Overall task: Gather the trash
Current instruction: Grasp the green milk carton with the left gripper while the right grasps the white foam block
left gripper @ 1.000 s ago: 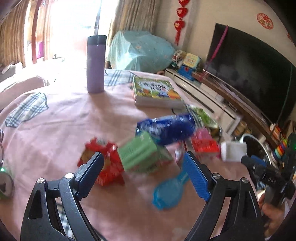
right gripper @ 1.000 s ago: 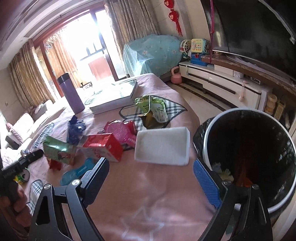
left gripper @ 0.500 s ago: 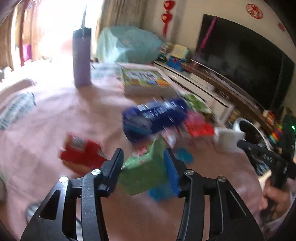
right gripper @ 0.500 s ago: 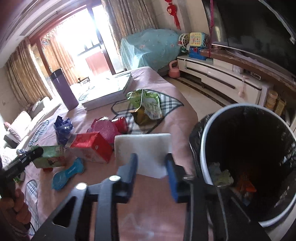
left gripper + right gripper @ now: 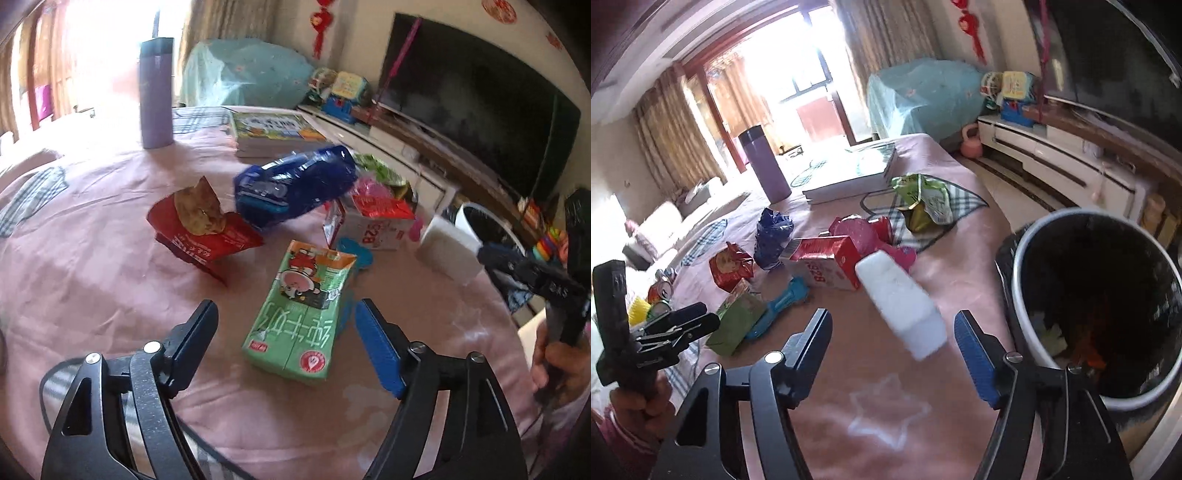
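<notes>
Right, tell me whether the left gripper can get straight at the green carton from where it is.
Probably yes. The left gripper is open, and the green carton lies flat on the pink cloth directly ahead between its jaws. Nothing sits between them; the blue plastic piece lies beyond it.

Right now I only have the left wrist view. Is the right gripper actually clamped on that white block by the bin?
Observer: No. In the right wrist view the right gripper is open. The white block, which is blurred, sits between its fingers unclamped.
Operator: Is the bin empty? I only see its rim.
Observer: No. The trash bin holds a pale crumpled scrap and something orange at the bottom.
Operator: Is there anything off to my left?
Observer: A drink can lies near the table's edge, past the green carton.
</notes>
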{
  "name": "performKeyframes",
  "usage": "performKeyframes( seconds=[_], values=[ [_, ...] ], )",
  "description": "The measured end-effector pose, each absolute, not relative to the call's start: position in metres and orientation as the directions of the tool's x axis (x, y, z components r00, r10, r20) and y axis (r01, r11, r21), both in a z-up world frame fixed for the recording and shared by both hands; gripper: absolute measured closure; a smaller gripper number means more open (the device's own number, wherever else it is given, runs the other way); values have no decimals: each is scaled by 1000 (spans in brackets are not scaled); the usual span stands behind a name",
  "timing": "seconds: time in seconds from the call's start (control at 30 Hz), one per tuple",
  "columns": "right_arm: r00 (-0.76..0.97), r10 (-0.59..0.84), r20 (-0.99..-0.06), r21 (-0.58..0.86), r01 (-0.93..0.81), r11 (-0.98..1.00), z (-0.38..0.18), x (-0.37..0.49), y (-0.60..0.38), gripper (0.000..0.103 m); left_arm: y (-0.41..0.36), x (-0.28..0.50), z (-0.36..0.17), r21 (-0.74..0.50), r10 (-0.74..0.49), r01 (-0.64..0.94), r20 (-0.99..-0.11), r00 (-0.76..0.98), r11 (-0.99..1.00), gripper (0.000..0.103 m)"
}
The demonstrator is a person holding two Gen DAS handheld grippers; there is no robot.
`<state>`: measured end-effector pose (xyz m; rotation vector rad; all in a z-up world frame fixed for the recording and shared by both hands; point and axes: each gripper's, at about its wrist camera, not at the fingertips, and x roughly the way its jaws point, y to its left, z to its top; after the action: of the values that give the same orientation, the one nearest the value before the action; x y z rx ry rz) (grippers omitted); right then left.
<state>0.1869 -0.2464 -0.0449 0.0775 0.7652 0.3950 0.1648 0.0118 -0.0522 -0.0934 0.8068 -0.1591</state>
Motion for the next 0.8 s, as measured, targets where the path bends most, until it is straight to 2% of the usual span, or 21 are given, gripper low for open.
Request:
performKeyframes(
  seconds=[0.1, 0.2, 0.23, 0.27, 0.3, 0.37, 0.8],
  values=[
    [639, 345, -688, 144, -345, 927, -57, 203, -234, 32, 5, 170, -59, -99, -155, 122, -725, 671, 988, 24],
    [609, 338, -718, 140, -349, 927, -71, 214, -229, 34, 3, 171, -63, -83, -139, 115, -729, 670, 990, 26],
    [599, 341, -724, 150, -346, 926, -74, 215, -230, 39, 4, 170, -63, -83, -138, 114, -727, 672, 990, 41],
    [592, 343, -730, 163, -336, 928, -76, 215, -231, 61, 4, 170, -64, -92, -151, 123, -730, 667, 988, 49],
    [594, 345, -727, 173, -327, 929, -77, 212, -234, 65, 4, 169, -64, -93, -153, 125, -728, 668, 988, 50],
    [603, 369, -708, 215, -313, 925, -74, 204, -239, 66, 2, 165, -60, -87, -153, 131, -719, 678, 988, 54],
    [701, 365, -613, 305, -217, 928, -43, 133, -290, 67, -52, 133, -19, -124, -286, 269, -628, 724, 955, 56]
  ],
)
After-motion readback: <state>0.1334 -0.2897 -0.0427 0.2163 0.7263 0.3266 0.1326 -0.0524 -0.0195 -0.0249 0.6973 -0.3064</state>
